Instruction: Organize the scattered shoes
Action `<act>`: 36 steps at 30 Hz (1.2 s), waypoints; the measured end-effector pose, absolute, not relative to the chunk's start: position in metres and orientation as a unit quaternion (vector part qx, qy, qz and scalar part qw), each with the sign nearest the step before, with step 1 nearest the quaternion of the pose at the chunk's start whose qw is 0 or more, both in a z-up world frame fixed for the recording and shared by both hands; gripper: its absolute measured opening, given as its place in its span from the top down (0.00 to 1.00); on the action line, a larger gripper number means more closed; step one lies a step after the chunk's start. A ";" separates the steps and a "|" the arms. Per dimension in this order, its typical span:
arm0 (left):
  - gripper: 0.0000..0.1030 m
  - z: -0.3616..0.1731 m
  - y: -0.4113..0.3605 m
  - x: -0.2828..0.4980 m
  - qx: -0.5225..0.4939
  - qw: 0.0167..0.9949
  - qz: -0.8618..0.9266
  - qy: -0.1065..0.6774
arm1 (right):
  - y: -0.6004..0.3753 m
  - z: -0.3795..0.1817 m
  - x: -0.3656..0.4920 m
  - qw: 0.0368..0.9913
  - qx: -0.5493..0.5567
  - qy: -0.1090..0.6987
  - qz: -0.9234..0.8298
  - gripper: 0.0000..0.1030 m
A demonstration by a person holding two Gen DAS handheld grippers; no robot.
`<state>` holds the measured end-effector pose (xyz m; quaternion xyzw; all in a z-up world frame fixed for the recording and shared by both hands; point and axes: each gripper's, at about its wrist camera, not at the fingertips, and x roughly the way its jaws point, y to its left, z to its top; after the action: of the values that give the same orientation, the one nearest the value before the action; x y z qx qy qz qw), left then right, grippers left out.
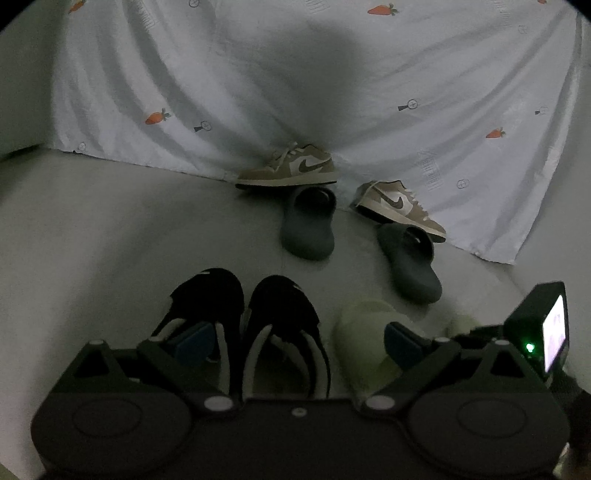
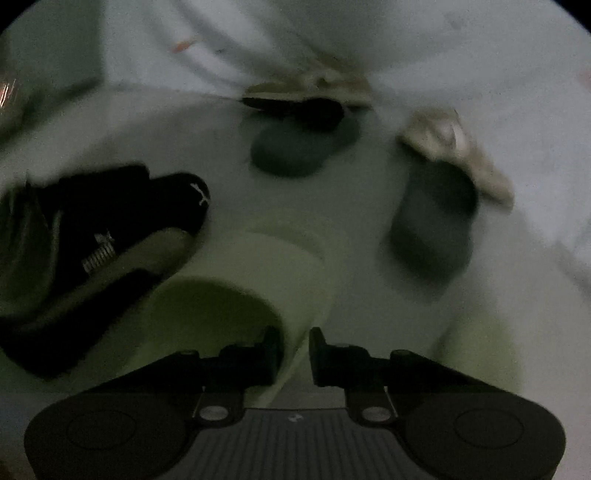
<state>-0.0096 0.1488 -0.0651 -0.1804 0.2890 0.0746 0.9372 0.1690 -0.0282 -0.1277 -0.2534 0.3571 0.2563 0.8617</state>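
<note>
Seven shoes lie on a pale grey floor before a hanging white sheet printed with small carrots. At near left, a pair of black sports shoes with white side stripes sits side by side, toes pointing away; the left gripper hovers over them, jaws wide and empty. Just to their right lies a soft pale green slipper; the right gripper has narrowed on the edge of its opening, pinching the rim. The step in hand appears to be gripping this slipper. Next, it likely needs lifting and setting down square beside the black pair. Farther off, two dark grey rubber slides and two tan-and-white sneakers lie scattered by the sheet.
</note>
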 end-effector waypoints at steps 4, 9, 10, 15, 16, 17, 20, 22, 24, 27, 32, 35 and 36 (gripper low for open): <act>0.03 -0.066 0.145 -0.009 -0.186 0.937 0.077 0.287 | -0.048 -0.117 0.184 0.872 -0.166 0.388 0.247 0.68; 0.03 -0.067 0.137 -0.007 -0.194 0.934 0.077 0.289 | -0.059 -0.109 0.143 0.863 -0.125 0.398 0.286 0.18; 0.03 -0.067 0.136 -0.007 -0.195 0.934 0.076 0.289 | -0.059 -0.110 0.133 0.855 -0.128 0.403 0.301 0.18; 0.03 -0.067 0.119 0.002 -0.189 0.934 0.060 0.297 | -0.052 -0.131 0.103 0.824 -0.188 0.413 0.339 0.17; 0.03 -0.067 0.114 0.004 -0.187 0.934 0.056 0.298 | -0.054 -0.131 0.103 0.825 -0.186 0.408 0.343 0.16; 0.03 -0.067 0.112 0.006 -0.186 0.935 0.054 0.299 | -0.057 -0.132 0.102 0.826 -0.184 0.403 0.347 0.16; 0.03 -0.066 0.098 0.012 -0.180 0.936 0.048 0.299 | -0.067 -0.131 0.103 0.824 -0.180 0.405 0.352 0.16; 0.03 -0.066 0.092 0.015 -0.182 0.936 0.049 0.297 | -0.075 -0.132 0.102 0.824 -0.192 0.406 0.343 0.17; 0.03 -0.066 0.088 0.019 -0.185 0.936 0.050 0.296 | -0.089 -0.133 0.103 0.830 -0.211 0.400 0.326 0.17; 0.03 -0.067 0.081 0.024 -0.187 0.936 0.049 0.296 | -0.101 -0.131 0.108 0.838 -0.206 0.405 0.302 0.18; 0.03 -0.066 0.074 0.027 -0.180 0.937 0.056 0.295 | -0.109 -0.121 0.108 0.835 -0.157 0.398 0.346 0.16; 0.03 -0.064 0.079 0.021 -0.177 0.936 0.074 0.294 | -0.088 -0.125 0.100 0.816 -0.184 0.387 0.388 0.16; 0.03 -0.064 0.082 0.019 -0.179 0.936 0.079 0.294 | -0.084 -0.127 0.100 0.812 -0.193 0.386 0.392 0.16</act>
<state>0.0186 0.0819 -0.0635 -0.1785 0.2936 0.0794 0.9357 0.0997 -0.0841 -0.1271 -0.1929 0.3862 0.3918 0.8125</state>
